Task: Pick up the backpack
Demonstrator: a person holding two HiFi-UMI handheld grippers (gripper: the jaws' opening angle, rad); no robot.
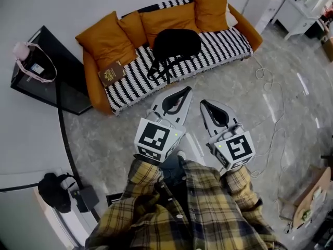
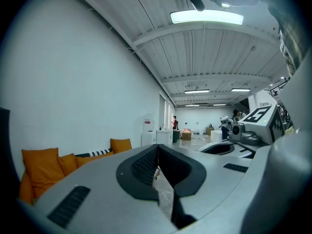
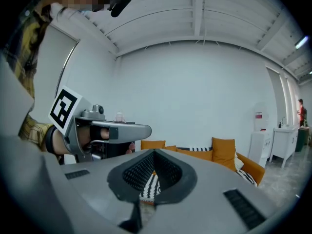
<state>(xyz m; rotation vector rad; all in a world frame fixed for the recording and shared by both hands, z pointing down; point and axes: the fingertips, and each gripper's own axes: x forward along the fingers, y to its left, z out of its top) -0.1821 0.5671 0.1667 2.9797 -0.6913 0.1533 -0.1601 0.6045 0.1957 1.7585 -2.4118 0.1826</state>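
Holding nothing, your left gripper [image 1: 186, 90] and right gripper [image 1: 204, 104] have jaws fully together, side by side, well apart from the black backpack [image 1: 176, 44] on the far sofa [image 1: 223, 48].

No legible writing anywhere.
The left cube [image 1: 153, 139] and right cube [image 1: 238, 149] carry only black-and-white square patterns; the brown booklet [image 1: 111, 74] on the sofa [image 1: 218, 48] bears a gold emblem too small to read; the red label on the dispenser [image 2: 147, 130] is blurred.
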